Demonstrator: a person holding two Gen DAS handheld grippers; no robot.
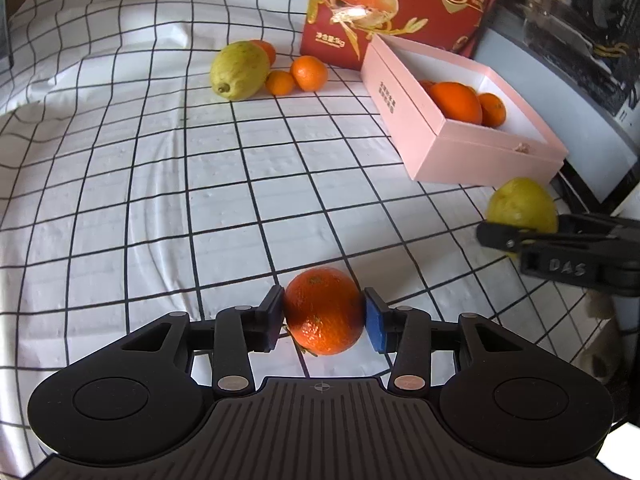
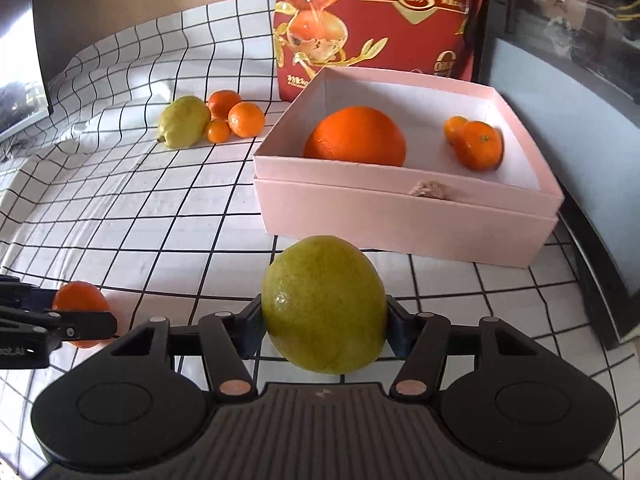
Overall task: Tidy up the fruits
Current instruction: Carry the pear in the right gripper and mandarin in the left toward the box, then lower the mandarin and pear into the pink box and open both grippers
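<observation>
A white cloth (image 1: 160, 184) ruled with a black grid covers the table, rumpled toward the back, with a dark screen edge (image 2: 24, 80) at far left in the right wrist view. On the cloth at back left sits a cluster: a yellow-green lemon (image 1: 239, 71) with three small mandarins (image 1: 309, 73) touching it on its right side. In front, nearer the cameras, the left gripper (image 1: 325, 312) has its two pads pressed against either side of an orange (image 1: 324, 310), jaws roughly half open around it (the fruit's underside seems to rest on the cloth, though I cannot be sure). Right of centre at the back stands a red printed carton (image 1: 400, 12), upright, and just in front of it a pink box (image 1: 448, 148) lies open, holding a large orange (image 2: 356, 136) toward its left and two small mandarins (image 2: 478, 144) toward its right. Just beside the pink box's near wall, the right gripper (image 2: 324, 316) is clamped on a second lemon (image 2: 324, 304), both pads touching its sides. No earlier picture shows whether that lemon is lifted; from here it hangs close above the cloth.
</observation>
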